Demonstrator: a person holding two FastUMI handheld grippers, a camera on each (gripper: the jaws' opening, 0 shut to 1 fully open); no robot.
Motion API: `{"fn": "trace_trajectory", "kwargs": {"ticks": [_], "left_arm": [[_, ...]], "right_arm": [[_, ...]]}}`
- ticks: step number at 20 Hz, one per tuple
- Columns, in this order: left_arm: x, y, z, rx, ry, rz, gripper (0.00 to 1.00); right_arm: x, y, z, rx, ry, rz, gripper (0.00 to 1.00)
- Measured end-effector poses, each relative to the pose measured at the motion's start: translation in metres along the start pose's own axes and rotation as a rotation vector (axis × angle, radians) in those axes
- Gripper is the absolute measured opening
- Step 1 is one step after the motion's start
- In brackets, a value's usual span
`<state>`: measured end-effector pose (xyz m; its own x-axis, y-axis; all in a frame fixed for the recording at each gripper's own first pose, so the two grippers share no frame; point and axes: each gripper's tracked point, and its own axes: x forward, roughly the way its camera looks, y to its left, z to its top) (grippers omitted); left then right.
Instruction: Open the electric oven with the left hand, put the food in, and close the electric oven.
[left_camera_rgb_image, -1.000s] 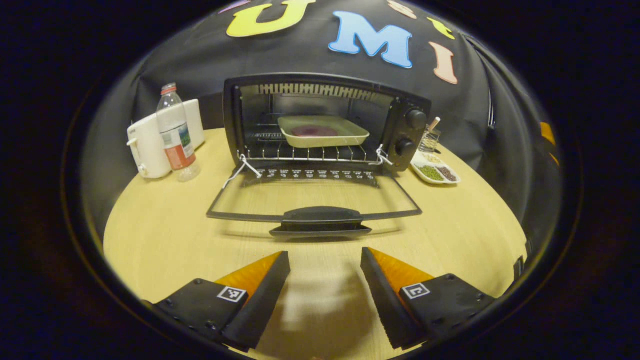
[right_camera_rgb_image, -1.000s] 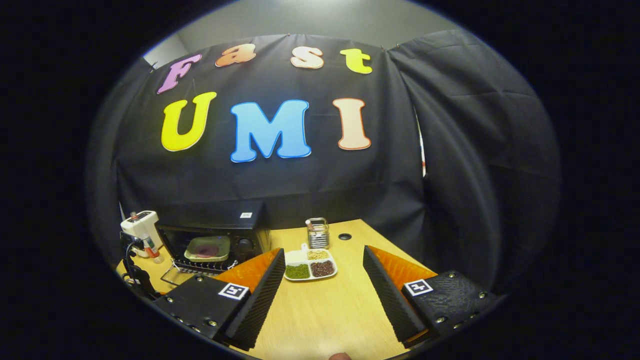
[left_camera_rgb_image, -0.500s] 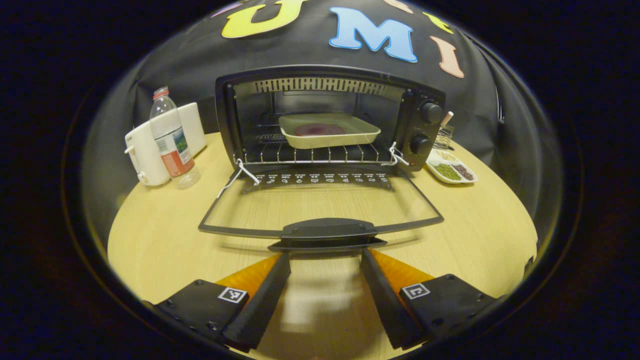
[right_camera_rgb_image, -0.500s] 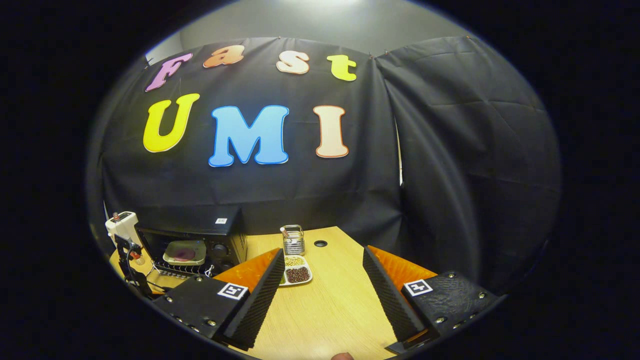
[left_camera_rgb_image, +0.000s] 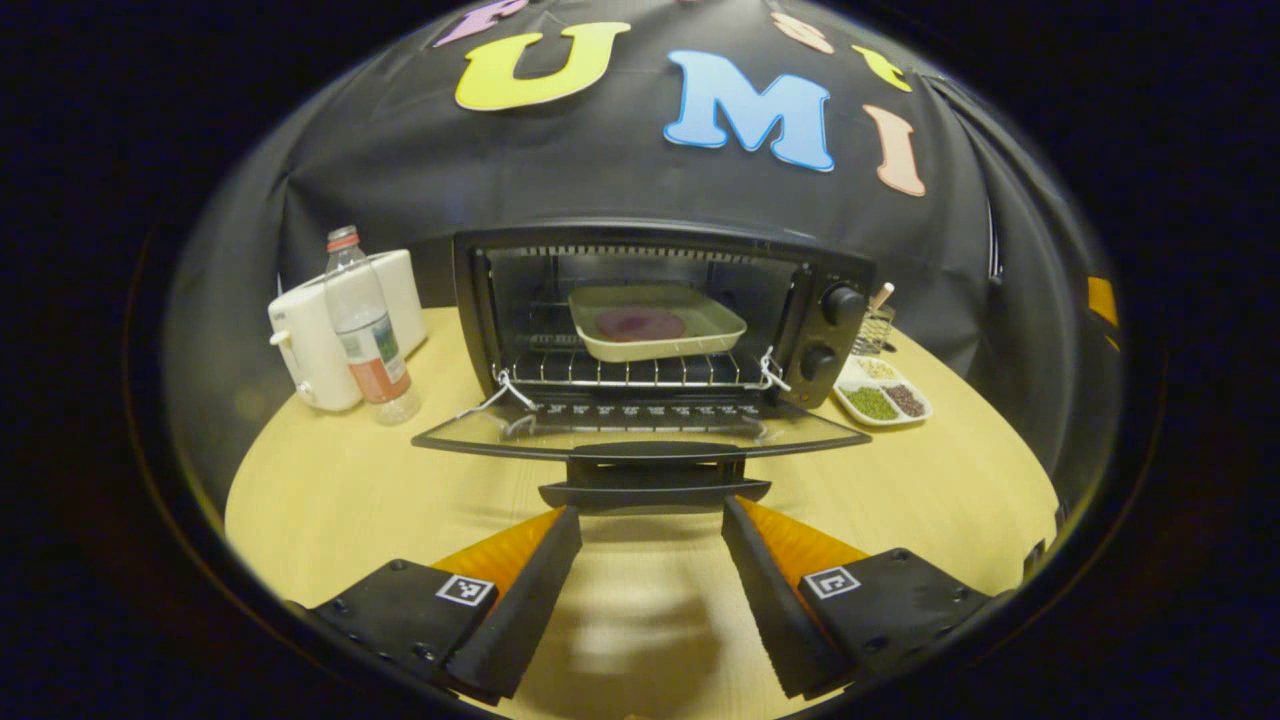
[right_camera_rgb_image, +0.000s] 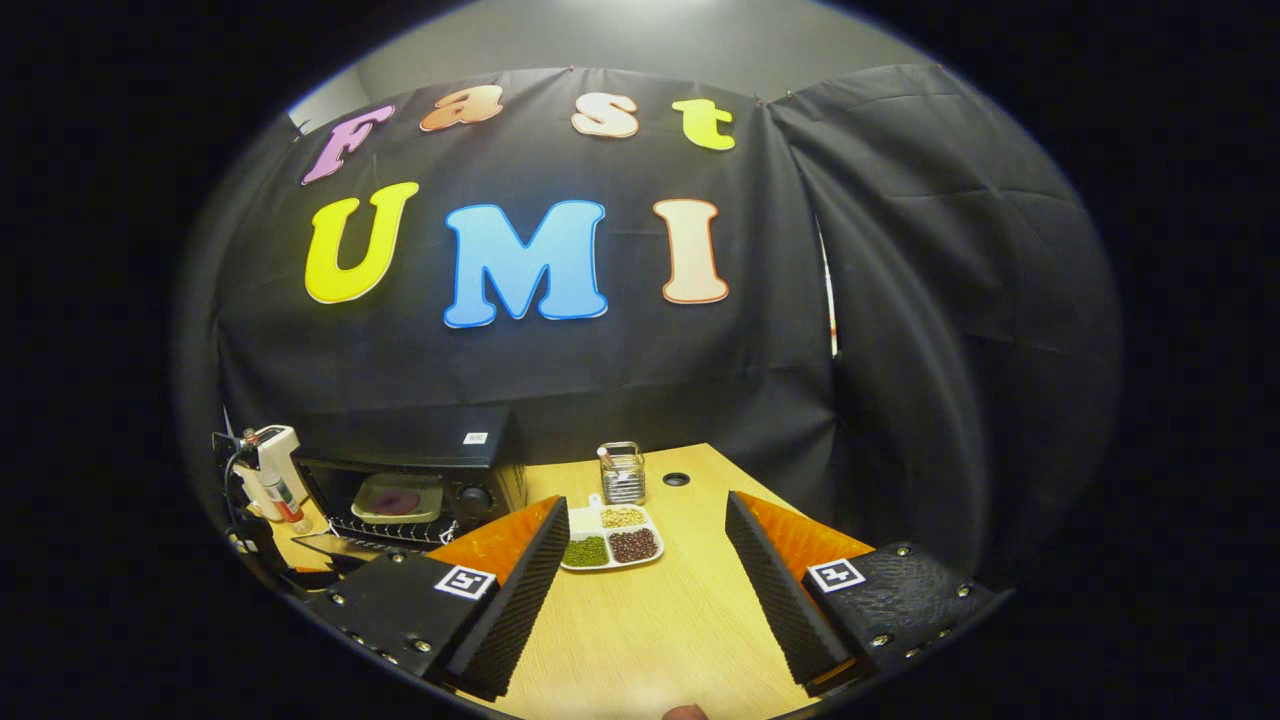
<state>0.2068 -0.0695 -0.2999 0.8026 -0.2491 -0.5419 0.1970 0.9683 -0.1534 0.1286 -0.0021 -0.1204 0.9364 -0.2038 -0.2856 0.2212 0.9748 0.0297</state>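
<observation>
**Oven door lowered, tray on the rack, both claws spread**

Left gripper view: the electric oven (left_camera_rgb_image: 660, 320) sits at frame centre, its mouth facing the camera. Its door (left_camera_rgb_image: 640, 432) hangs down almost level, long axis left to right, with the handle (left_camera_rgb_image: 655, 481) just above the left gripper (left_camera_rgb_image: 650, 520), whose fingers stand apart on either side of it, holding nothing. One tray of food (left_camera_rgb_image: 657, 322) rests on the wire rack. Two knobs (left_camera_rgb_image: 830, 330) sit on the oven's right. At left stand one bottle (left_camera_rgb_image: 368, 328) and one white appliance (left_camera_rgb_image: 330, 320).

Right gripper view: the right gripper (right_camera_rgb_image: 647, 515) is spread open and empty over the table (right_camera_rgb_image: 650, 630). It shows the oven's top, a three-part dish (right_camera_rgb_image: 610, 540) and one jar (right_camera_rgb_image: 622, 472).
</observation>
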Motion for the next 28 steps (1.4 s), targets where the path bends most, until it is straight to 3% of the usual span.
{"fn": "trace_trajectory", "kwargs": {"ticks": [1,4,14,21,22,25,26,27,28], "left_arm": [[-0.001,-0.001,0.006,0.009,-0.020,-0.002,0.91],[-0.005,-0.001,0.026,0.004,-0.075,-0.005,1.00],[-0.003,-0.013,0.105,0.035,-0.278,-0.017,0.97],[-0.097,-0.052,0.161,0.076,-0.476,0.006,1.00],[-0.115,-0.057,0.164,0.080,-0.497,0.021,0.96],[-0.169,-0.068,0.162,0.071,-0.540,0.067,0.96],[-0.185,-0.071,0.160,0.066,-0.557,0.079,0.91],[-0.202,-0.073,0.157,0.063,-0.569,0.092,1.00],[-0.216,-0.074,0.152,0.065,-0.568,0.099,1.00]], "right_arm": [[-0.001,0.003,0.001,0.002,-0.003,0.009,0.98],[0.004,0.011,0.000,0.013,0.007,0.025,0.98],[-0.008,-0.009,0.005,0.013,-0.002,0.046,0.98],[-0.031,-0.023,0.033,-0.016,-0.105,0.163,0.98],[-0.034,-0.025,0.035,-0.023,-0.117,0.187,0.98],[-0.048,-0.033,0.032,-0.033,-0.134,0.255,0.98],[-0.053,-0.034,0.033,-0.037,-0.146,0.277,0.98],[-0.057,-0.036,0.034,-0.043,-0.157,0.294,0.98],[-0.062,-0.038,0.033,-0.049,-0.160,0.302,0.98]]}}
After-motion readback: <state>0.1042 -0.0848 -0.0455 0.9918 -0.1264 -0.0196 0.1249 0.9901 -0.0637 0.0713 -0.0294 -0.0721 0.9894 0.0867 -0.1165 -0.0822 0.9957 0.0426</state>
